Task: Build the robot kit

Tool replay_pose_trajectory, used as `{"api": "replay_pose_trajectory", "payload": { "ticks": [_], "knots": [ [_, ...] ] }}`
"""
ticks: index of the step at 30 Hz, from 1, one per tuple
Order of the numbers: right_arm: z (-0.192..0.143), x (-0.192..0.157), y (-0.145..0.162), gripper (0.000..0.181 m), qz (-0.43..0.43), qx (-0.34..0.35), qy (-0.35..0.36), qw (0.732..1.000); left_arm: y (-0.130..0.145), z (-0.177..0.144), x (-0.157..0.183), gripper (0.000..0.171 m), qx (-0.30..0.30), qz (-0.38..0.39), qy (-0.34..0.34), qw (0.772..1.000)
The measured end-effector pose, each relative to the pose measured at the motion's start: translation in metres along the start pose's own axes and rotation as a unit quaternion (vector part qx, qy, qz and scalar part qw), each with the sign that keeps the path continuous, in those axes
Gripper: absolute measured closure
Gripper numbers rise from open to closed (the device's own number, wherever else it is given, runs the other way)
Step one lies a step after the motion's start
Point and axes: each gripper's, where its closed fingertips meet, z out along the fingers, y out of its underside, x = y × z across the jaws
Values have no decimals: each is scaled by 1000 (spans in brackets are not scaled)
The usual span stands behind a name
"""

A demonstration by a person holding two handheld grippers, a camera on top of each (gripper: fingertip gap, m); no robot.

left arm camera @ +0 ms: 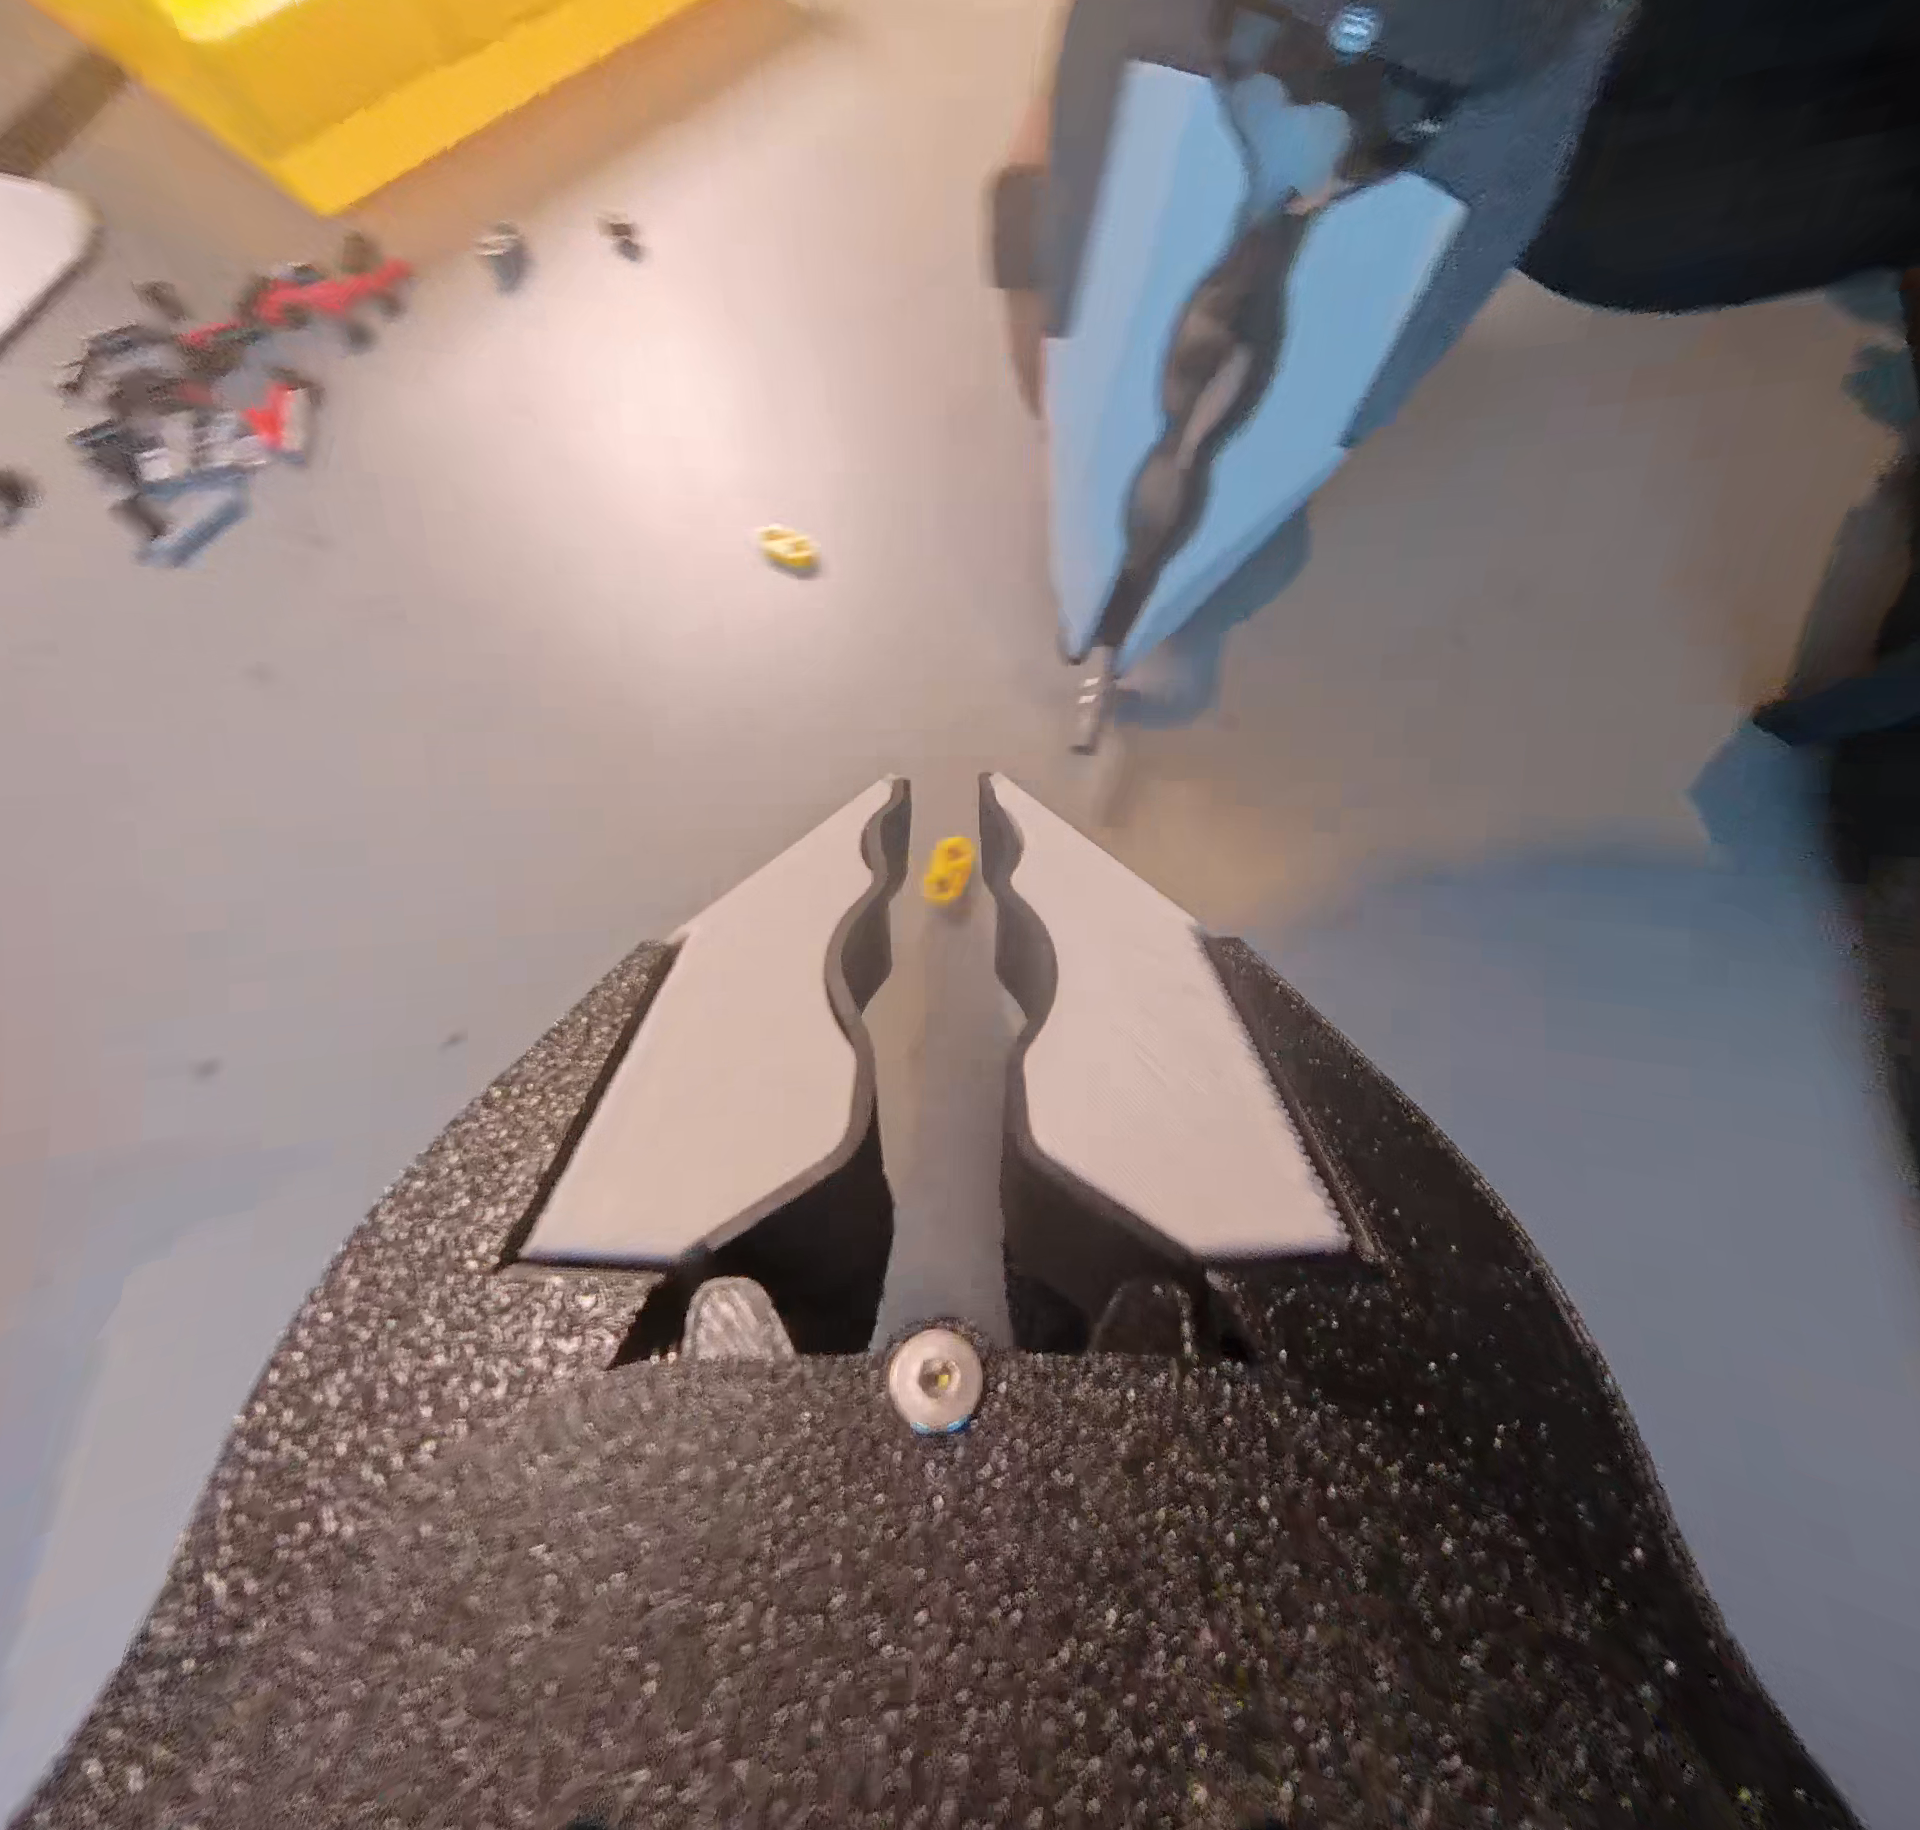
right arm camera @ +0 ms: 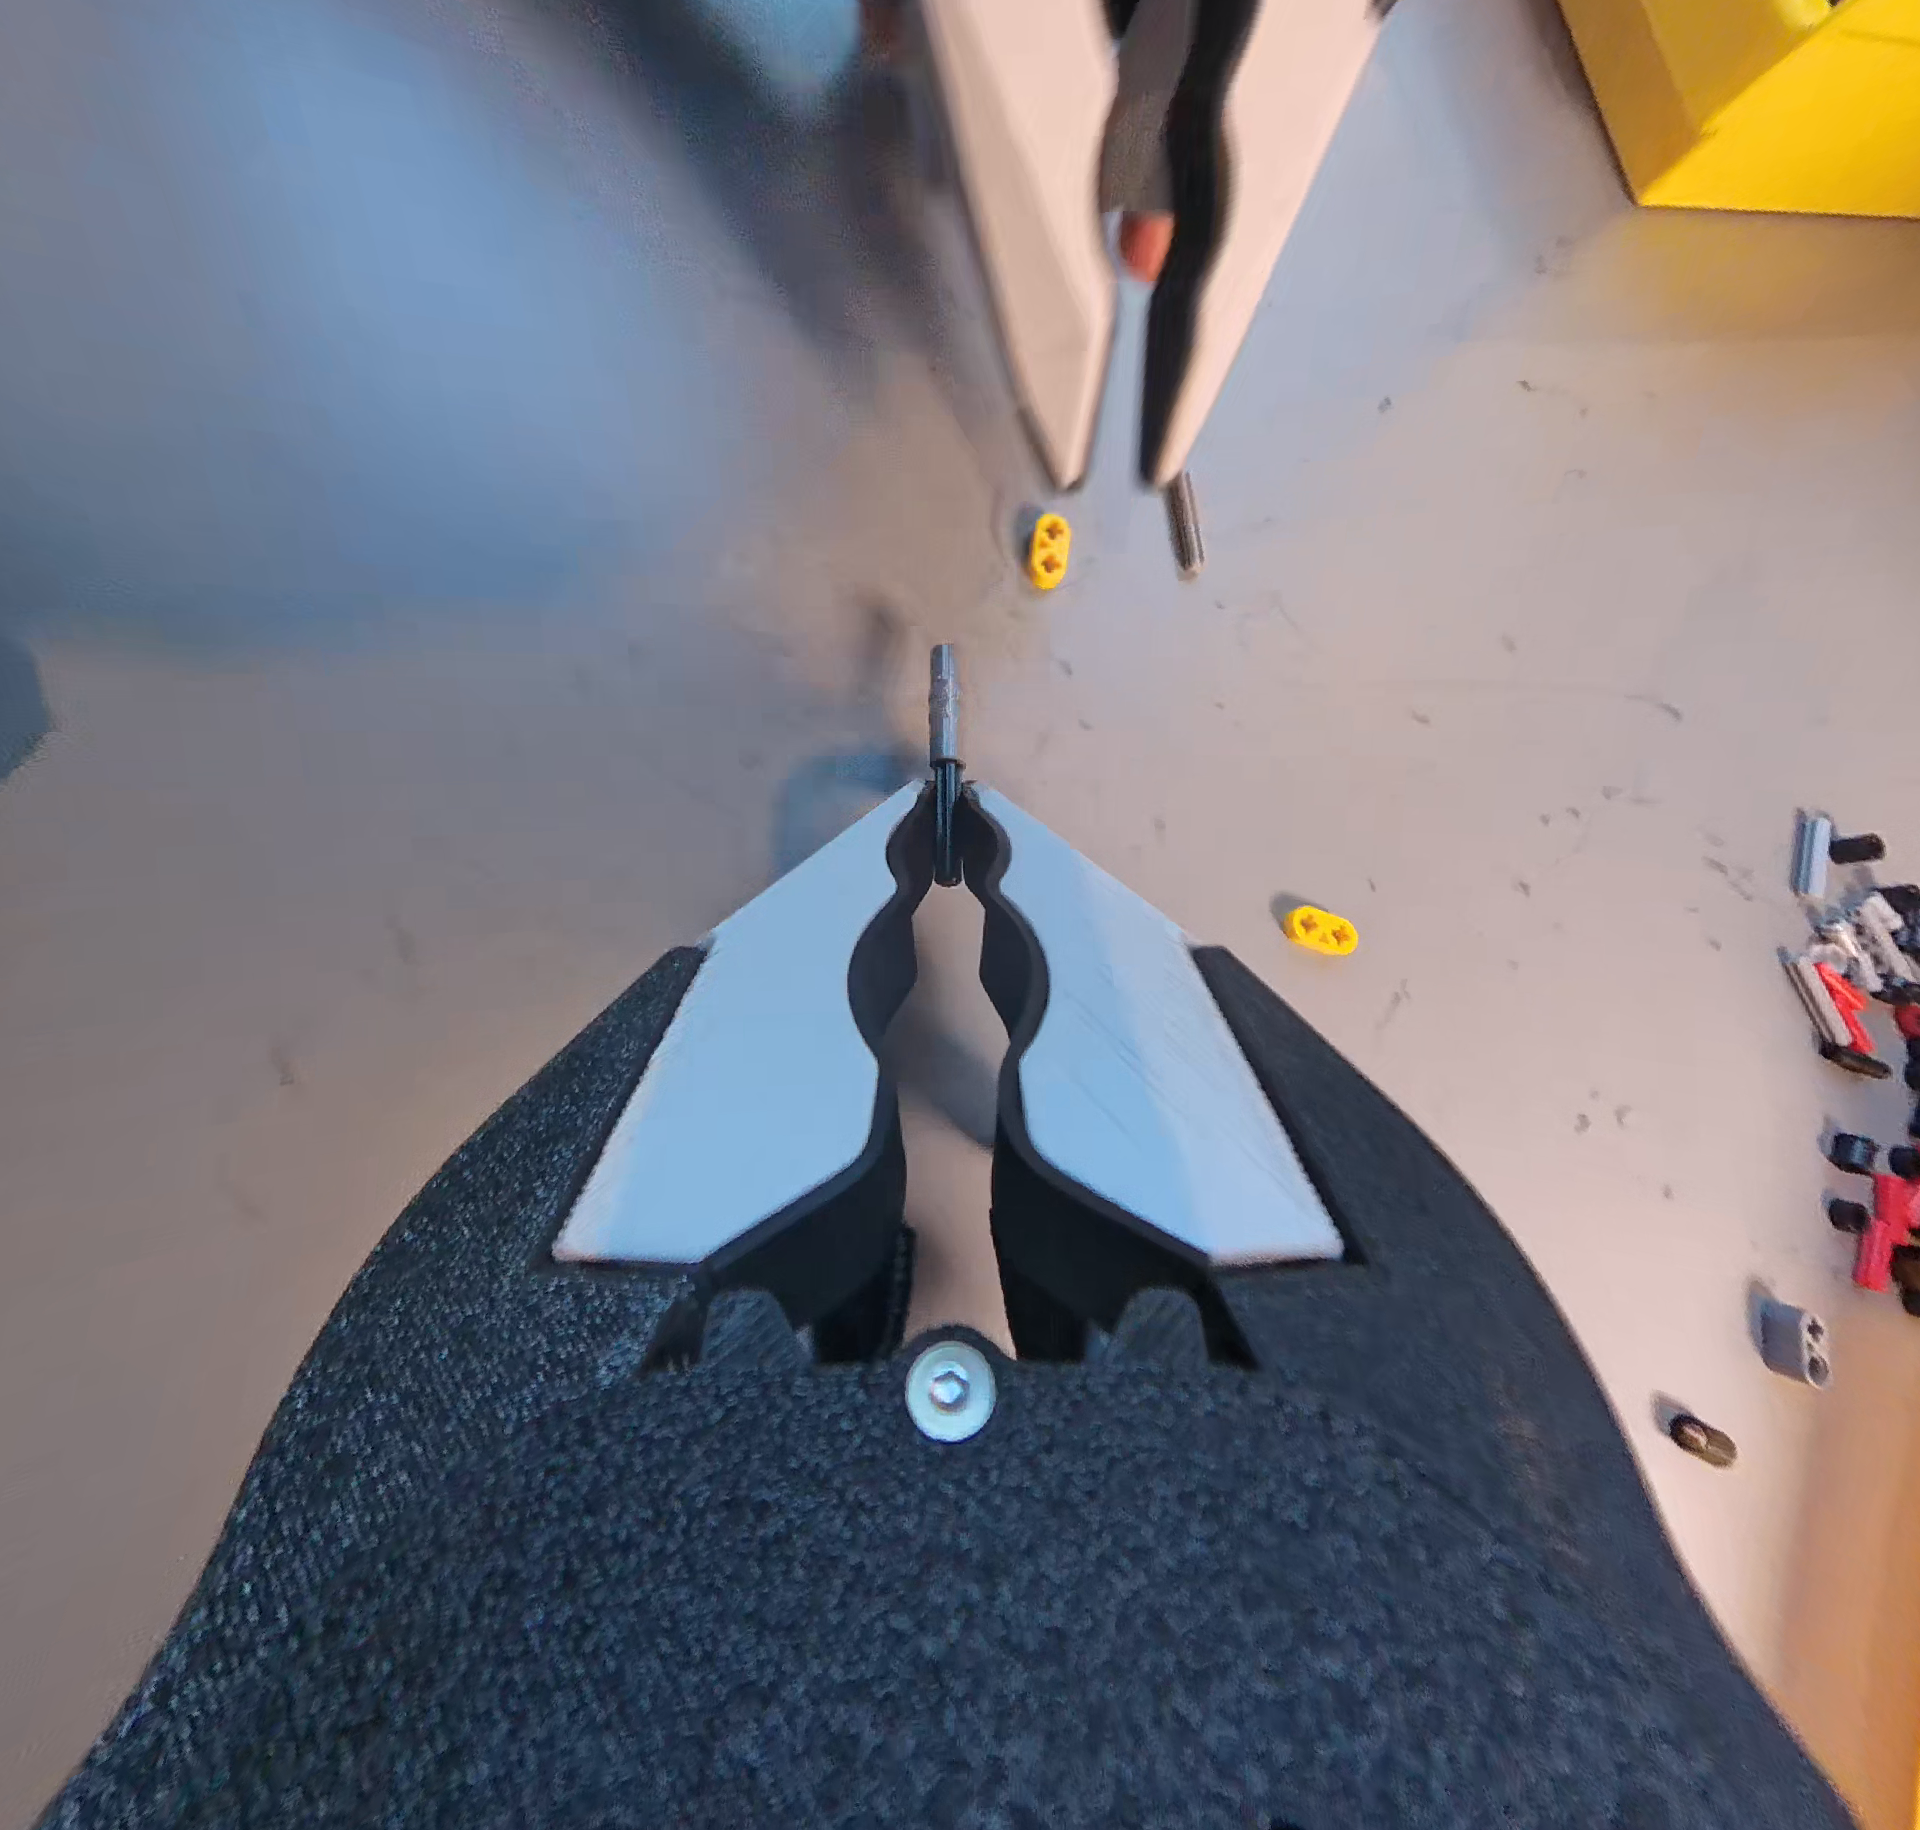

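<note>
The right tool [right arm camera: 945,793] is clamped on a thin black axle pin with a grey sleeve on its end [right arm camera: 943,741], which juts forward from the tips above the table [right arm camera: 520,845]. The left tool [left arm camera: 943,793] stands narrowly parted with nothing in it; a small yellow two-hole connector [left arm camera: 948,868] lies on the table right between its fingertips, apparently not yet touched. In the right wrist view that same connector [right arm camera: 1047,550] sits just beside the tips of the left tool [right arm camera: 1107,476], and a second grey ridged pin [right arm camera: 1184,523] lies close on the other side. Farther out, another yellow connector [right arm camera: 1320,928] lies apart, and a scatter of red, black and grey building pieces [right arm camera: 1860,1001] spreads towards the edge, with a lone grey two-hole block [right arm camera: 1795,1344] and a dark bush [right arm camera: 1704,1440] nearer. A yellow bin [right arm camera: 1766,97] stands at the far corner. Judging by the layout, the left tool is poised at the grasping stage; closing squarely on the connector's long sides would be what counts. No readable writing or brand shows.
</note>
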Motion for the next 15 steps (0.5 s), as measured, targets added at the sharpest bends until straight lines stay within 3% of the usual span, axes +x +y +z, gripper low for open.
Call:
{"api": "replay_pose_trajectory", "payload": {
  "ticks": [4,7,10,15],
  "knots": [
    [-1,4,5,178,3,-9,4,1000,22,-8,-40,154,-32,-35,-68,997],
    [-1,3,6,178,3,-9,4,1000,36,1,-43,156,-58,-37,-67,995],
    [-3,3,7,178,3,-10,6,1000,35,4,-43,167,-63,-28,-63,996],
    [-2,7,7,178,13,0,7,1000,35,5,-43,169,-74,-1,-64,995]
  ]
}}
